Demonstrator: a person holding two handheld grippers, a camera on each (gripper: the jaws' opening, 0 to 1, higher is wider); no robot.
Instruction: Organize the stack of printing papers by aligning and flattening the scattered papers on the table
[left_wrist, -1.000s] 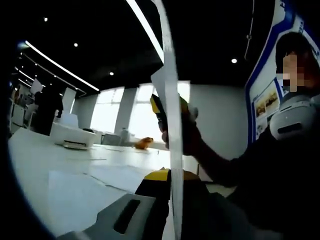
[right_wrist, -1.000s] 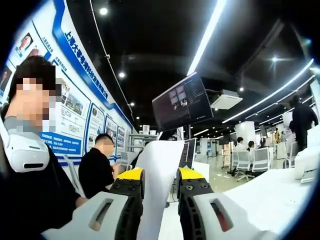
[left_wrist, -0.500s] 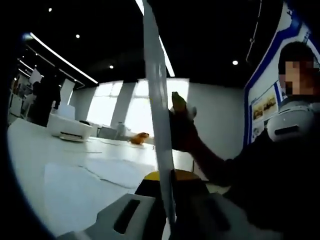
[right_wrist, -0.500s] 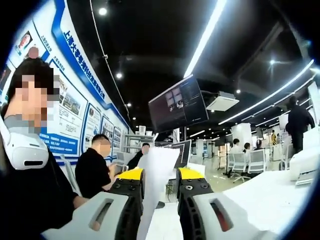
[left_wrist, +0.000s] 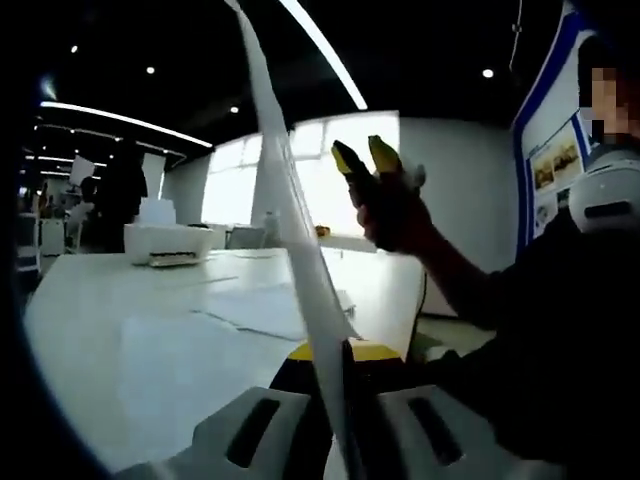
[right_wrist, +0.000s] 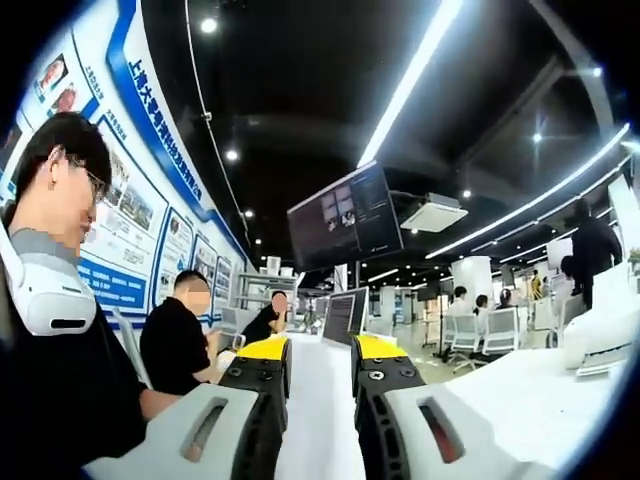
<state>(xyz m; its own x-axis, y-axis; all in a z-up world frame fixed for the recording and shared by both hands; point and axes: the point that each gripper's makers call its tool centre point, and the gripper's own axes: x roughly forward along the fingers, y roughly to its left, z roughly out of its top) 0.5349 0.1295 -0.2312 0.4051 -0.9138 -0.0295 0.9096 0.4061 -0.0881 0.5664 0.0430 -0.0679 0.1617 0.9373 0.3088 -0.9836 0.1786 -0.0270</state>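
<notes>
— While the left gripper (left_wrist: 335, 352) points across the white table (left_wrist: 130, 340), what does it have between its yellow-tipped jaws?

— A thin white sheet of printing paper (left_wrist: 290, 230), seen edge-on. It rises from the jaws at 6 o'clock in the left gripper view and curves up toward 11 o'clock, bowing as it goes. The jaws are closed onto its lower edge, so that tool is gripping the sheet.

— And the other tool?

— In the right gripper view, the right gripper (right_wrist: 319, 352) stands with its two black, yellow-capped jaws parallel and apart, a clear gap between them (the white table surface shows through it). It is open and holds nothing. It also appears in the left gripper view at about 1 o'clock, held up in a dark-gloved hand (left_wrist: 395, 215), yellow tips spread, just beside the raised sheet but not touching it.

— Where are the rest of the papers?

— Several more loose white sheets (left_wrist: 265, 305) lie flat on the table behind the raised one, overlapping unevenly, near the centre of the left gripper view. Further back, at 9 o'clock, sits a white box-shaped printer (left_wrist: 168, 243).

— Anything else around?

— A person in dark clothing (right_wrist: 60, 390) with a white collar device stands at 8 o'clock in the right gripper view, and a dark hanging monitor (right_wrist: 345, 215) is at the centre.
</notes>
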